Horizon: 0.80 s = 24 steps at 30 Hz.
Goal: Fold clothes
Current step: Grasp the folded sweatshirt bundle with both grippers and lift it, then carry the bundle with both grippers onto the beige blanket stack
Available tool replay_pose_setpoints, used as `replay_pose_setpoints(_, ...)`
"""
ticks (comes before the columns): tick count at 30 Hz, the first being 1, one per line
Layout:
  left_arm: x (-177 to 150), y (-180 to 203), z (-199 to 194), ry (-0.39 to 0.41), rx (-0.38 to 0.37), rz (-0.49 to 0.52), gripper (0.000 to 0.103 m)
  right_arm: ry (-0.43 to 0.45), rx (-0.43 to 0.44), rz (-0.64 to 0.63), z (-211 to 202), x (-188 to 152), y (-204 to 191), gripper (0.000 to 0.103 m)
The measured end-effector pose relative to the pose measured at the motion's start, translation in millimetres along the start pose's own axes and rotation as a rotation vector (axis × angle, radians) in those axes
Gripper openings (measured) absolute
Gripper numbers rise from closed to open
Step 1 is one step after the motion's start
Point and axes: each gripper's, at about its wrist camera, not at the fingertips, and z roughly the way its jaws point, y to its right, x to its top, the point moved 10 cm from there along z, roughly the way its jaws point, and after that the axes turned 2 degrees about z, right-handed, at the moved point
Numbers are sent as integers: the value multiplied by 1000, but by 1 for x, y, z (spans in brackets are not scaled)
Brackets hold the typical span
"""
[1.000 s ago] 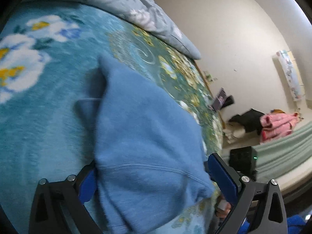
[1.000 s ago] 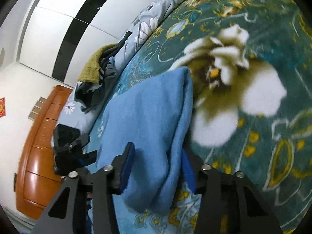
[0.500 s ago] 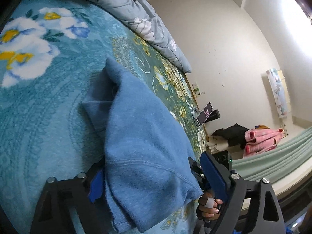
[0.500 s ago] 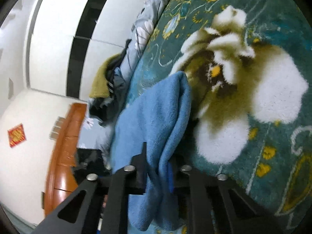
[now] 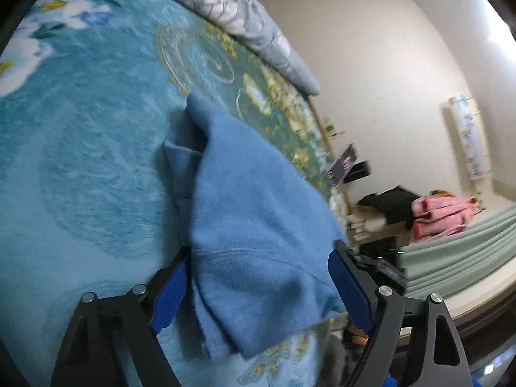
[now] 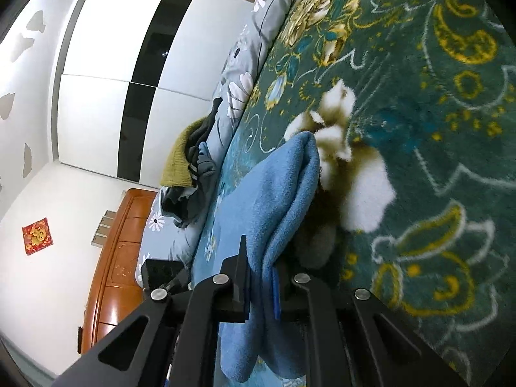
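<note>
Right gripper [image 6: 261,277] clamped on garment [image 6: 277,193].

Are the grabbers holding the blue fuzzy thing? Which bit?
The right gripper pinches the blue garment at its near edge. The left gripper is open around it, not gripping.

the blue garment's [image 6: 277,193] lower end runs off the frame bottom; a hand [image 5: 354,333], perhaps, peeks behind the left gripper [image 5: 258,277].
</note>
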Motion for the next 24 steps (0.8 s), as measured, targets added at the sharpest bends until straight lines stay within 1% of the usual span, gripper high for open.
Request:
replay_pose_setpoints(1, 0, 2, 3, 1, -14, -12, 85, 2, 0, 0, -2, -1, 1, 10)
replay_pose_setpoints(2, 0, 4, 5, 3, -28, -24, 83, 5, -1, 2, -5, -2, 3, 10)
replay_pose_setpoints(4, -1, 7, 10, 5, -57, -53, 70, 9, -4, 14, -10, -2, 10, 10)
replay_pose_setpoints(5, -2, 4, 12, 8, -68, -82, 56, 11, -4, 26, -12, -2, 14, 10)
replay_pose_setpoints(6, -3, 0, 15, 13, -76, -116, 49, 13, -4, 41, -15, -2, 18, 10)
replay_pose_setpoints(7, -3, -4, 18, 17, -84, -150, 39, 15, -2, 58, -17, -2, 23, 10)
replay_pose_setpoints(8, -4, -7, 20, 23, -95, -178, 32, 14, 1, 71, -20, -3, 26, 10)
replay_pose_setpoints(10, -4, -9, 19, 41, -114, -206, 29, 12, 0, 81, -23, -5, 31, 10)
replay_pose_setpoints(14, -6, -4, 20, 60, -88, -204, 22, 12, -3, 73, -28, -7, 30, 10)
replay_pose_setpoints(19, -19, 7, 19, 61, -67, -212, 19, 25, 5, 27, -42, -11, 16, 10)
replay_pose_setpoints(24, -35, 27, 3, 87, -49, -190, 18, 31, 13, -30, -67, -22, 4, 10)
